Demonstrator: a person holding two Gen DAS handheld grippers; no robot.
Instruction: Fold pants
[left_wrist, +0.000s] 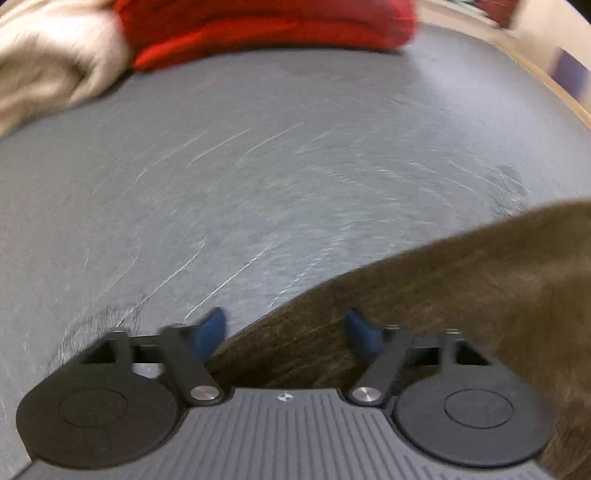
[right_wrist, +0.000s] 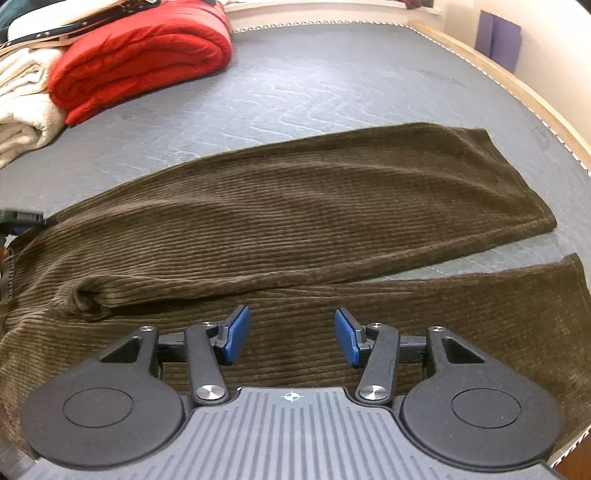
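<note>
Brown corduroy pants (right_wrist: 295, 206) lie flat on a grey mattress (right_wrist: 332, 85), both legs stretching to the right with a narrow gap between the hems. My right gripper (right_wrist: 291, 334) hovers open over the near leg, its blue pads (right_wrist: 236, 334) apart and gripping nothing. In the blurred left wrist view, my left gripper (left_wrist: 288, 332) is open at an edge of the pants (left_wrist: 461, 288). The fabric lies under and between its fingers, and the pads (left_wrist: 212, 332) are not pressing on it.
A folded red blanket (right_wrist: 140, 55) and cream folded cloth (right_wrist: 26, 107) sit at the far left of the mattress. A wooden bed frame (right_wrist: 517, 85) runs along the right side, with a purple object (right_wrist: 496, 37) beyond it by the wall.
</note>
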